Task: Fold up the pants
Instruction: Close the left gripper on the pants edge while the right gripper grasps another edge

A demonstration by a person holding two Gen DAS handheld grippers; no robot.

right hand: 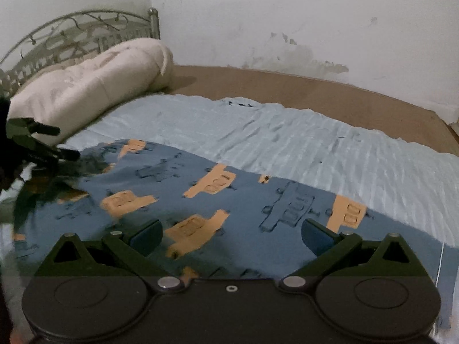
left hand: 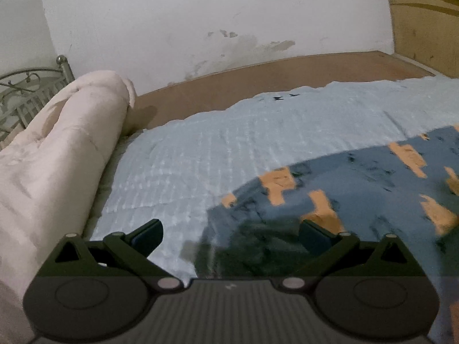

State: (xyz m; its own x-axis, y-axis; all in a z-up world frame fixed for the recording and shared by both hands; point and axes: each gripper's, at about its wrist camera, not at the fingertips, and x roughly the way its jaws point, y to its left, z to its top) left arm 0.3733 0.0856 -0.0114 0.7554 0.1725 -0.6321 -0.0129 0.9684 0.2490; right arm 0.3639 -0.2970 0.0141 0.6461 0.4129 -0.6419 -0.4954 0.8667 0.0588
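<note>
Blue pants (right hand: 200, 200) with orange and blue truck prints lie spread flat on a light blue sheet (right hand: 287, 132). In the left wrist view the pants (left hand: 358, 177) fill the lower right. My left gripper (left hand: 229, 235) is open, hovering over the left end of the pants, one finger over the sheet. It also shows at the left edge of the right wrist view (right hand: 61, 143). My right gripper (right hand: 231, 235) is open and empty, just above the middle of the pants.
A rolled cream duvet (left hand: 63, 149) lies along the left of the bed, in front of a metal headboard (right hand: 71, 31). Bare brown mattress (left hand: 287, 71) borders the white wall. A wooden panel (left hand: 424, 23) stands at the far right.
</note>
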